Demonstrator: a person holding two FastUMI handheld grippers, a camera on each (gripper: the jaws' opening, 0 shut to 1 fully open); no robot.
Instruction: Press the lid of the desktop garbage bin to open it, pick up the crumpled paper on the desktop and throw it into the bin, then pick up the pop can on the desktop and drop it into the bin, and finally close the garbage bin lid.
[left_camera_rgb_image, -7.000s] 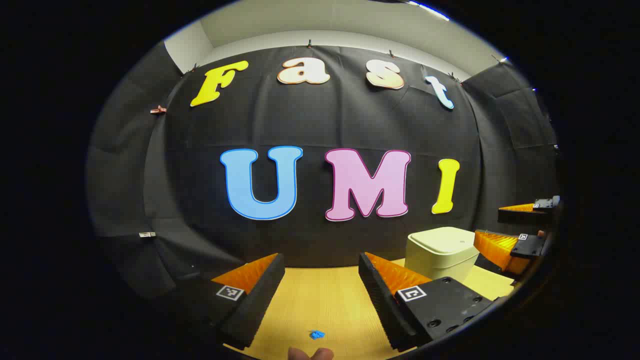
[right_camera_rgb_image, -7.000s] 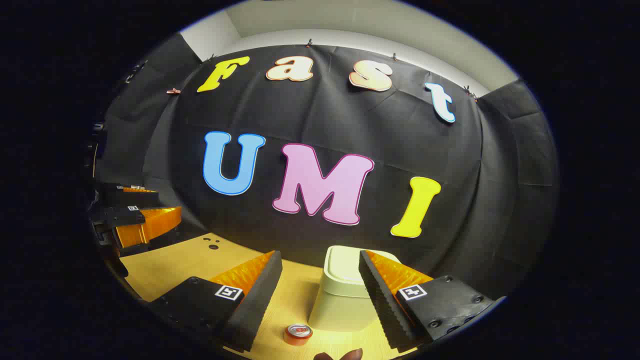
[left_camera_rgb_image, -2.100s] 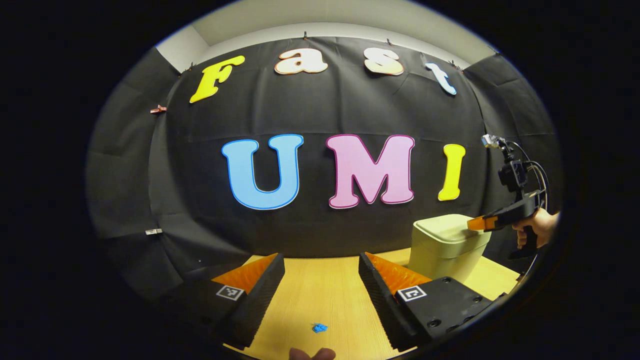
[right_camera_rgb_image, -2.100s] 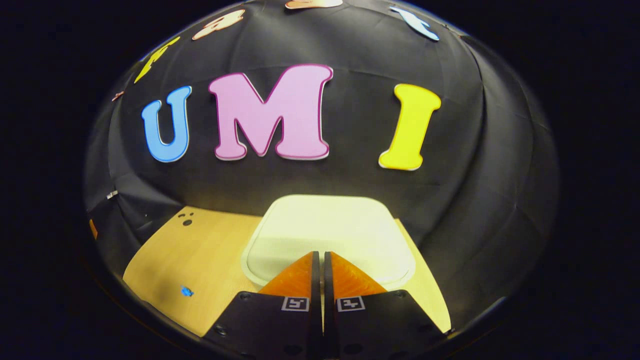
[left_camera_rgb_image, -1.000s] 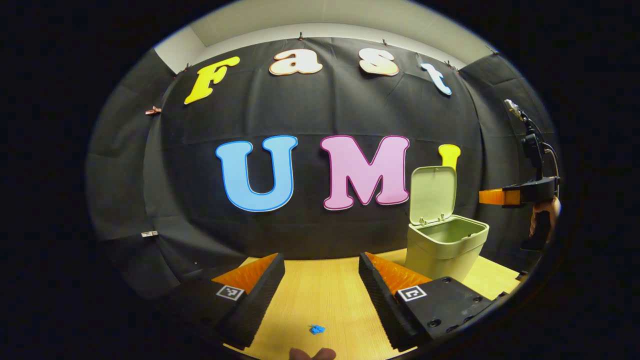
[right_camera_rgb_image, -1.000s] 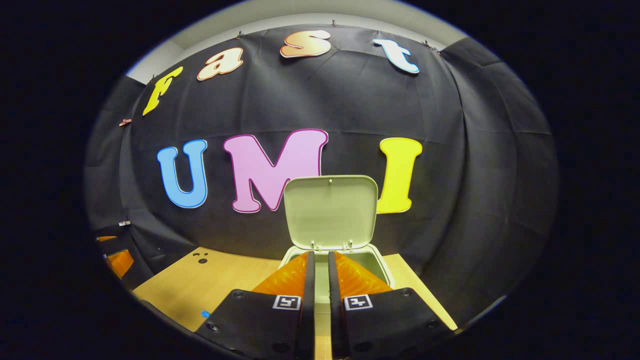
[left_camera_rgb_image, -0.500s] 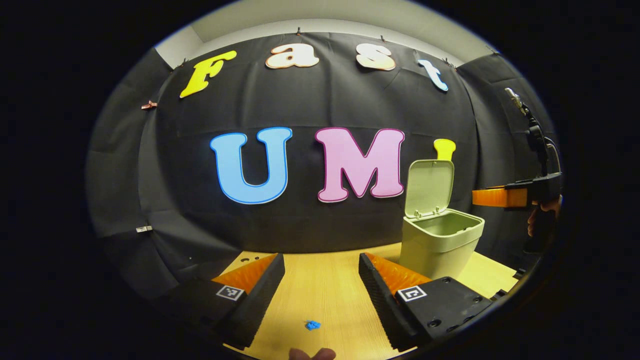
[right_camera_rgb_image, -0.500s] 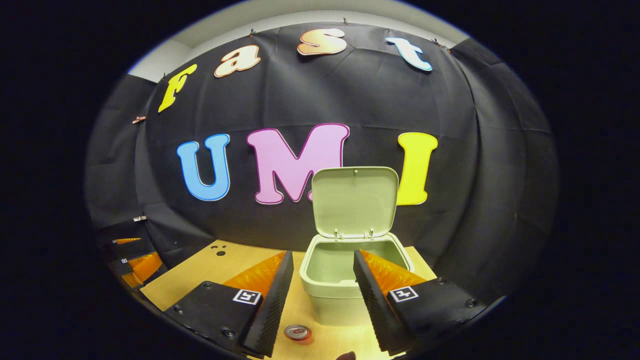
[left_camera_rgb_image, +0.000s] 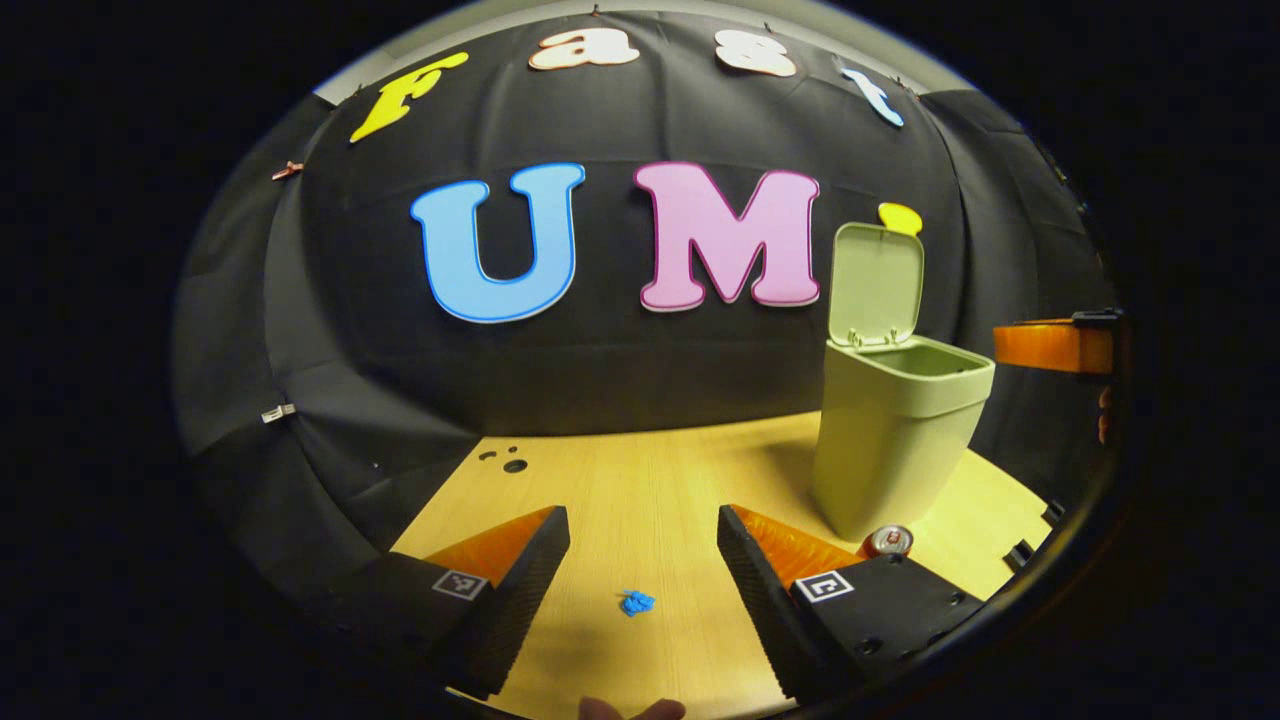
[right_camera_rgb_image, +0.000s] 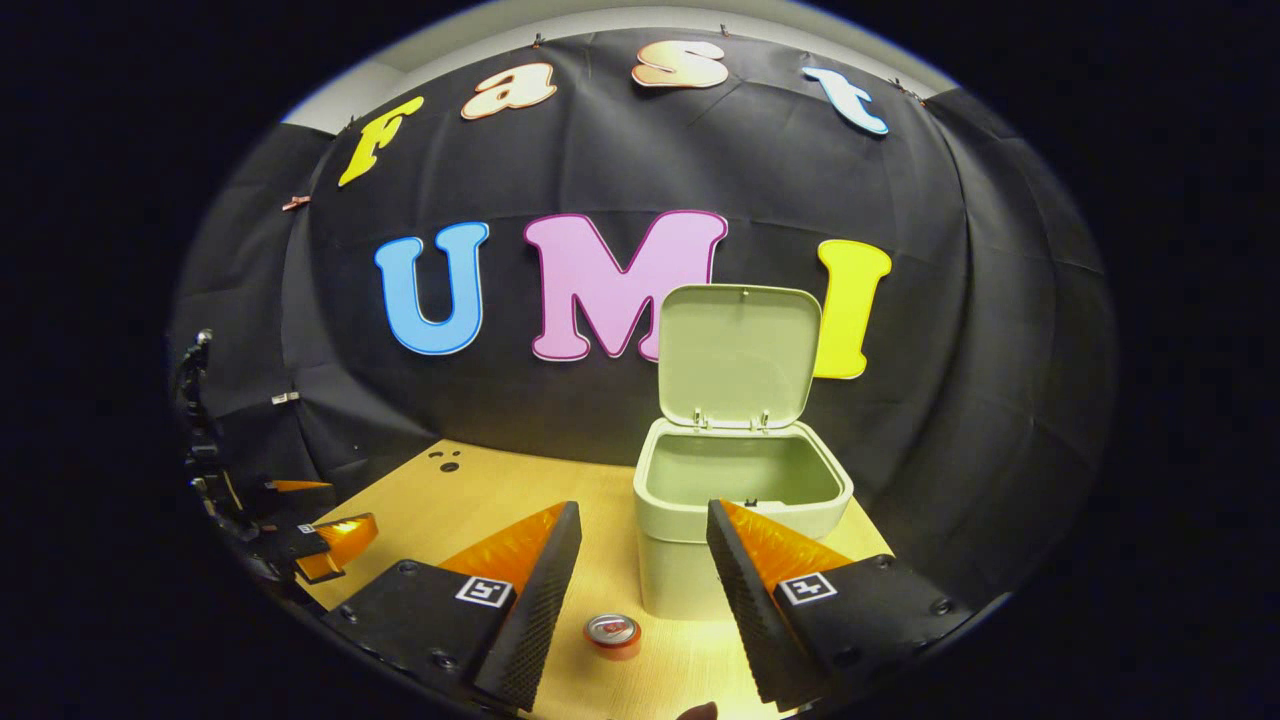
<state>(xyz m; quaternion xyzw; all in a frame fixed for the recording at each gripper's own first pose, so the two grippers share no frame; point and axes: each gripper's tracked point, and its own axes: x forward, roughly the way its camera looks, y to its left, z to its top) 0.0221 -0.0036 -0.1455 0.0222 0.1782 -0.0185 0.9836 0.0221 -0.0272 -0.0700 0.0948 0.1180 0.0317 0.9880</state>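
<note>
The bin (right_camera_rgb_image: 742, 520) stands on the wooden table (right_camera_rgb_image: 480, 500) with its lid (right_camera_rgb_image: 738, 352) swung up and upright at the back, the inside showing bare. In the right gripper view it sits just ahead of the right gripper (right_camera_rgb_image: 640, 560), whose fingers are spread apart and hold nothing; the far finger tip overlaps the bin's front rim in the picture, though contact cannot be told. The can (right_camera_rgb_image: 612, 633) stands upright on the table between those two fingers, just in front of the bin's base.

In the left gripper view the crumpled paper (left_camera_rgb_image: 636, 602), a small blue scrap, lies on the table between the parted, unloaded fingers of the left gripper (left_camera_rgb_image: 642, 545). Beyond the right-hand finger, the can (left_camera_rgb_image: 888, 541) sits against the foot of the bin (left_camera_rgb_image: 895, 430), and the right gripper (left_camera_rgb_image: 1050, 345) hangs level beside the bin's rim.
</note>
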